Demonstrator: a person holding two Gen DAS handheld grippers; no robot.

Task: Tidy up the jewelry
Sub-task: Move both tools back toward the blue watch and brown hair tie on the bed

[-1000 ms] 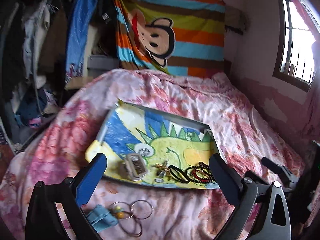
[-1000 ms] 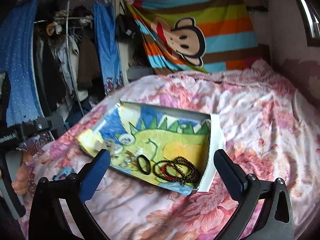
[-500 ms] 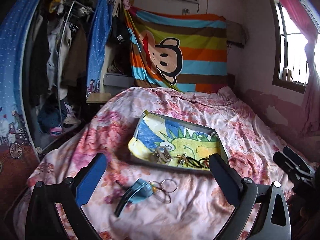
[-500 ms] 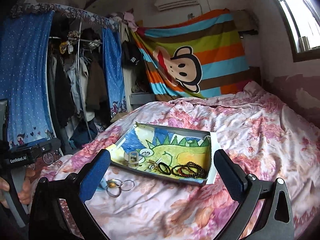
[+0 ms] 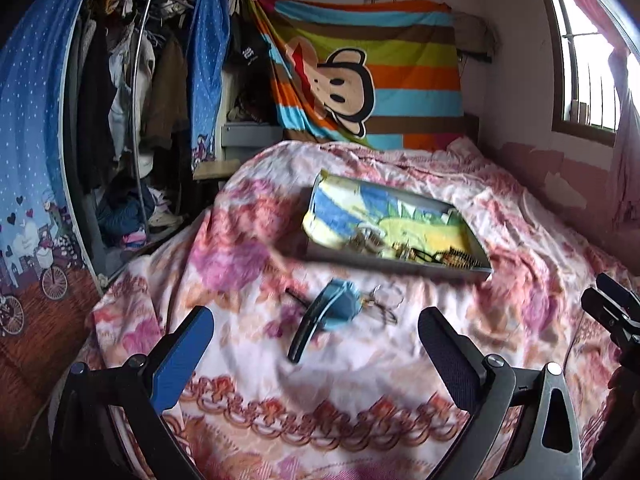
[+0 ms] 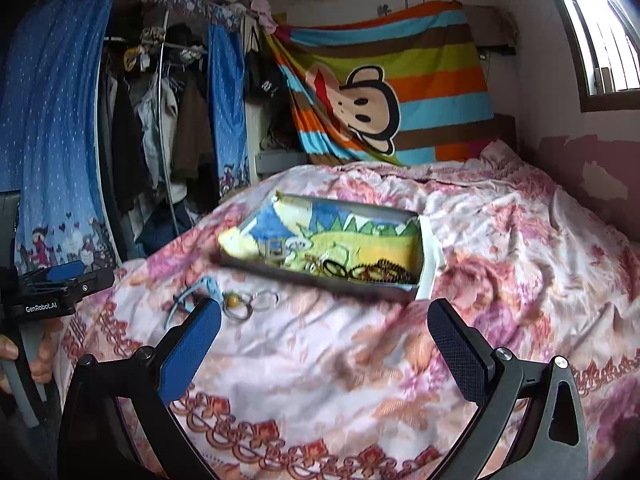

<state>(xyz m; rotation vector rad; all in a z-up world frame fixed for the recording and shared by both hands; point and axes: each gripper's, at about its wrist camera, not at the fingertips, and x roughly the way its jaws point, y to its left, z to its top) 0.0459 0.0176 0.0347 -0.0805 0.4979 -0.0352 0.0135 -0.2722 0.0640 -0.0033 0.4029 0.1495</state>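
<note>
A shallow grey box (image 5: 400, 266) (image 6: 332, 280) lined with a dinosaur drawing lies on the floral bedspread. It holds a silver clasp piece (image 6: 274, 249), a black ring (image 6: 334, 268) and dark beaded bracelets (image 6: 380, 273) (image 5: 460, 258). In front of it on the bedspread lie a blue hair clip (image 5: 328, 312) (image 6: 196, 296) and thin wire hoops with a yellow bead (image 6: 248, 302) (image 5: 380, 304). My left gripper (image 5: 316, 354) is open and empty, well back from the clip. My right gripper (image 6: 324, 344) is open and empty, back from the box.
The bed (image 5: 360, 400) fills the middle. An open wardrobe with hanging clothes (image 5: 132, 100) and a blue curtain stands at the left. A striped monkey blanket (image 5: 380, 76) hangs on the far wall. A window (image 5: 592, 72) is at the right.
Both grippers have pulled back and away from the box, so the box looks smaller and the clip and hoops show fully. Both stayed open and empty.
</note>
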